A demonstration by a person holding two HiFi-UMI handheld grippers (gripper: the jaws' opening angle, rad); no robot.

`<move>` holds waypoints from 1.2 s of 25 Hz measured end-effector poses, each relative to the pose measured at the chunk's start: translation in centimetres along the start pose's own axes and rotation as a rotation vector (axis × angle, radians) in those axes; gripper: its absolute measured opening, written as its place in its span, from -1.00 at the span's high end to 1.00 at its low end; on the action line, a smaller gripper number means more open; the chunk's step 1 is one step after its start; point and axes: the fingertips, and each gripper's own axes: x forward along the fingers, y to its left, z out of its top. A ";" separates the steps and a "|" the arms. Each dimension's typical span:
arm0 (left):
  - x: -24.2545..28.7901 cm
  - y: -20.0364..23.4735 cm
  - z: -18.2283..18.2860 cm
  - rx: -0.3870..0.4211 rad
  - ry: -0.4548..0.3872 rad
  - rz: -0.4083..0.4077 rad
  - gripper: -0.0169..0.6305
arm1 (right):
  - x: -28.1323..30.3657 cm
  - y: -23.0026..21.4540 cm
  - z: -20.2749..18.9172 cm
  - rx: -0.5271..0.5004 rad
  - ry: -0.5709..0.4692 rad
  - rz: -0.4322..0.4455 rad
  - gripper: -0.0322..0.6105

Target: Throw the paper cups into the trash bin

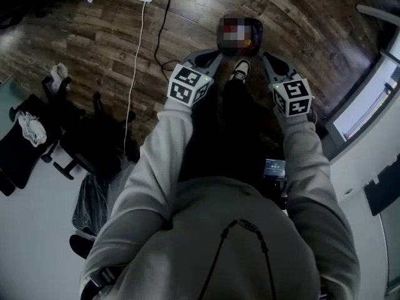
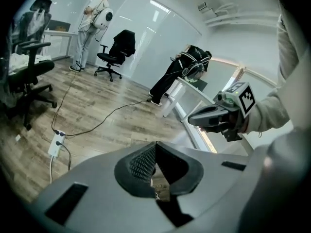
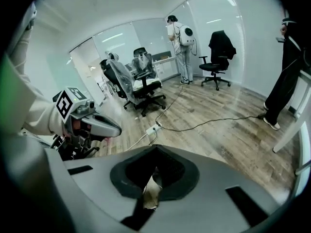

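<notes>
Wood floor (image 1: 300, 17) below, person's grey sleeves (image 1: 165, 149) stretched fwd, L gripper (image 1: 211, 57) w/ jaws together clamped on a flattened paper cup (image 2: 160, 186), R gripper (image 1: 269, 59) likewise clamped on 2nd paper cup (image 3: 151, 191), both grippers side by side, off the floor.

we find the head view dim: dark wooden floor (image 1: 206, 11) and grey sweatshirt (image 1: 250, 230) sit in shadow, corners black. both gripper views are bright under ceiling lights (image 3: 112, 37), with glare on the far glass wall (image 3: 228, 13), bent black-rimmed edges and the near left gripper (image 2: 155, 152) slightly soft.
</notes>
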 end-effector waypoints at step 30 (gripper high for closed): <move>-31.2 -16.6 41.9 0.511 -0.596 0.041 0.97 | -33.0 12.6 42.0 -0.283 -0.655 -0.082 0.84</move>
